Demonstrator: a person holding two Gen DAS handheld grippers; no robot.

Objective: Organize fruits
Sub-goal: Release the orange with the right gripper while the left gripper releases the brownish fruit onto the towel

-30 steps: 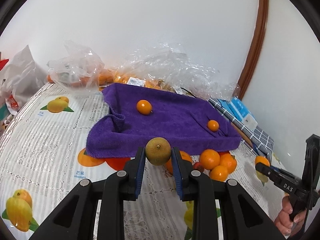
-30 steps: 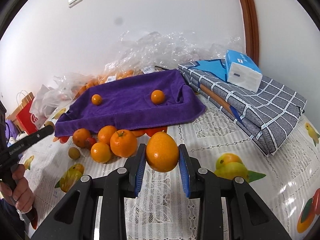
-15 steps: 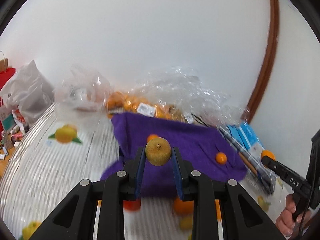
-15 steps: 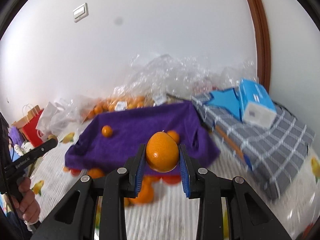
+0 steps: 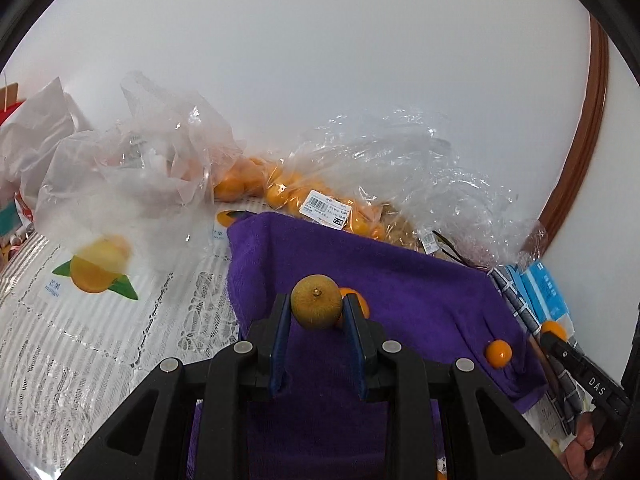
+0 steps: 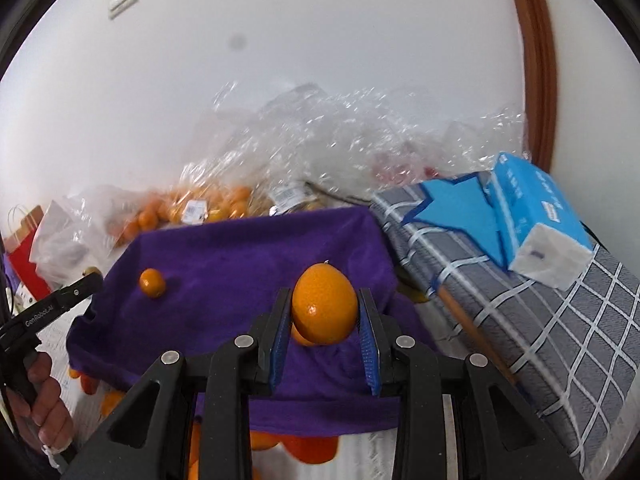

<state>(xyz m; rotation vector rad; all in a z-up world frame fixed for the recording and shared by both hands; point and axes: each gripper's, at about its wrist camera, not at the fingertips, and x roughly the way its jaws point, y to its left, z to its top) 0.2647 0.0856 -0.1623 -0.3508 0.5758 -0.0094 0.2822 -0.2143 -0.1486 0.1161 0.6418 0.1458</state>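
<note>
My left gripper [image 5: 316, 312] is shut on a small brown-green round fruit [image 5: 316, 306] and holds it above the purple towel [image 5: 400, 280]. Two small oranges lie on the towel: one just behind the held fruit [image 5: 358, 304], one at the right [image 5: 498, 353]. My right gripper [image 6: 325, 316] is shut on a large orange [image 6: 324, 308] above the same towel [image 6: 240, 260]. A small orange [image 6: 152, 282] lies on the towel's left; another orange [image 6: 298, 336] is mostly hidden behind the held one. Loose oranges [image 6: 316, 448] lie in front of the towel.
Clear plastic bags with oranges [image 5: 280, 188] pile up behind the towel against the wall. A folded grey checked cloth [image 6: 540, 320] with a blue tissue pack [image 6: 536, 220] lies to the right. White bags [image 5: 40, 140] and a red bag [image 6: 22, 256] stand at the left.
Both grippers have lifted with their fruit and moved forward from the table's front to above the purple towel. The loose oranges have dropped below and behind the towel's front edge.
</note>
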